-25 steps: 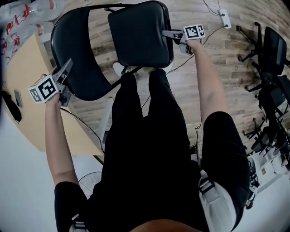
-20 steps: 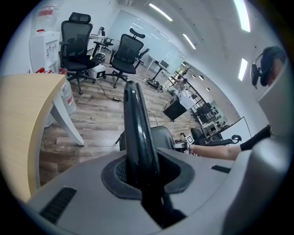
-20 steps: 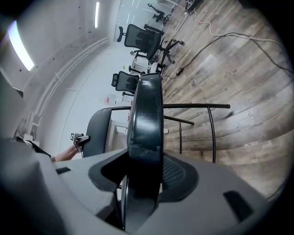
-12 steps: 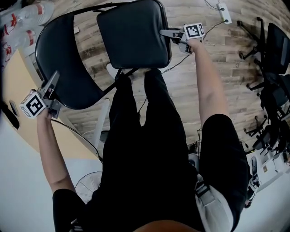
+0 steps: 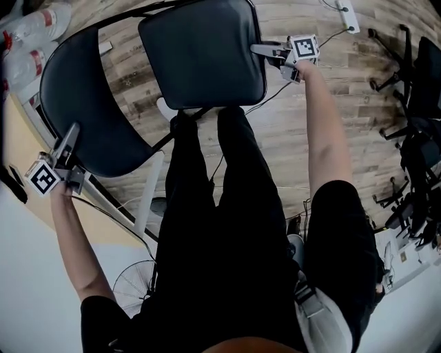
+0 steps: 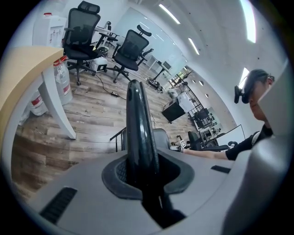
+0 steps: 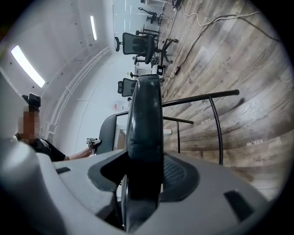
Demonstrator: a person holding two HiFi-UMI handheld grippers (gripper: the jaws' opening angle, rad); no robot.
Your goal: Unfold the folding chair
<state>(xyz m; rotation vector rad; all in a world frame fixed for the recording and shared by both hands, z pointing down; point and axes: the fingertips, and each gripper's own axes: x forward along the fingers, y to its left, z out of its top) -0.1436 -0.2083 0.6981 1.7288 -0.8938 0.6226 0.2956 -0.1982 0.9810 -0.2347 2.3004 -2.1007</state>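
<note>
A wood-plank floor (image 5: 289, 131) runs under me, with a tan worktop (image 6: 23, 78) at my left and office chairs (image 5: 413, 83) off to my right. The chair (image 5: 89, 103) stands just in front of my legs, seat (image 5: 200, 52) face up. My left tool (image 5: 71, 134) is pressed together on the backrest (image 6: 140, 133) rim, and my right tool (image 5: 260, 49) pinches the seat's side edge.

Bright overhead strip lights (image 6: 170, 13), dark fisheye vignetting
</note>
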